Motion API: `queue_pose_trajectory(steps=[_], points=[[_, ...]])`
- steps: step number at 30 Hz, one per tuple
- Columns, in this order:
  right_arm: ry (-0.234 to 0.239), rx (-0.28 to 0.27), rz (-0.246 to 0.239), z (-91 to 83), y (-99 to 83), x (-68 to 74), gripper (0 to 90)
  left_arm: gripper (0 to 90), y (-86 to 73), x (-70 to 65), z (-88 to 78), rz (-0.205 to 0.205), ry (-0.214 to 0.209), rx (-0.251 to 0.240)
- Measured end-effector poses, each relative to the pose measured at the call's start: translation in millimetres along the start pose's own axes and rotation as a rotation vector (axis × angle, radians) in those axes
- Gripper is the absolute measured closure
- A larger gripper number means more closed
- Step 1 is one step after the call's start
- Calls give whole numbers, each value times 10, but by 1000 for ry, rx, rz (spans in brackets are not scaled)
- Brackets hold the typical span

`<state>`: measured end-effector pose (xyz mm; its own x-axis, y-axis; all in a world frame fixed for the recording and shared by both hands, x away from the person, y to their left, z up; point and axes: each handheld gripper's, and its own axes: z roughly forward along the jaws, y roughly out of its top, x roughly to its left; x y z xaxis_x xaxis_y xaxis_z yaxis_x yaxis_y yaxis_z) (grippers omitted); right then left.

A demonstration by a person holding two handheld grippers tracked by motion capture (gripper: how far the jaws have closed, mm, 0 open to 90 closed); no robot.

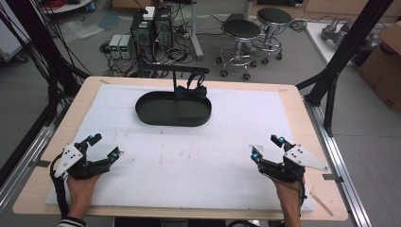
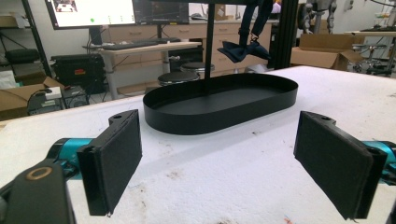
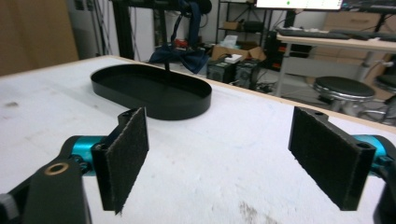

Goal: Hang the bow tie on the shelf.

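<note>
From the high view, we see our left gripper [image 1: 101, 146] and right gripper [image 1: 267, 145] resting low at the near corners of the counter [image 1: 198, 156], both with fingers spread wide and nothing between them. They sit well apart from the black oval tray [image 1: 173, 110] at the far middle, which we judge to be a parked stance: hands kept clear of the work. A thin stand [image 1: 176, 82] rises from the tray, and the dark blue bow tie [image 1: 193, 91] hangs from its crossbar over the tray's far edge, so the tie is displayed off the counter, not lying on it.

In the left gripper view, our fingers [image 2: 112, 161] stand open on either side of bare white counter, aimed at the tray ahead; the bow tie dangles by its strap beside the post, above the tray's rim.

In the right gripper view, the fingers [image 3: 125, 156] are likewise open and empty, pointed toward the tray from the other side. The bow tie hangs free just behind the tray, touching neither gripper, and looks hung as intended.
</note>
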<state>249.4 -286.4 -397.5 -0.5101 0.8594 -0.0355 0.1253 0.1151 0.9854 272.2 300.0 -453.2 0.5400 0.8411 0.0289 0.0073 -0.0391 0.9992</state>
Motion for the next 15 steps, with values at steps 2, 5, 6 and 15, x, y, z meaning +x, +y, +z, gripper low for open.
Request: queue_pose_trajectory(steps=[2, 5, 6, 15], points=[[-10, -2, -21, 6, -102, 40, 175, 156, 0, 4, -1, 0, 1, 1], [-21, -10, -52, 39, -261, 97, 171, 156, 1, 7, 1, -2, 0, 4], [-22, -14, -49, 52, -309, 110, 170, 156, 2, 8, 2, -2, 1, 5], [-71, -42, -57, 129, -478, 151, 164, 156, 1, 3, 1, 2, 0, 1]])
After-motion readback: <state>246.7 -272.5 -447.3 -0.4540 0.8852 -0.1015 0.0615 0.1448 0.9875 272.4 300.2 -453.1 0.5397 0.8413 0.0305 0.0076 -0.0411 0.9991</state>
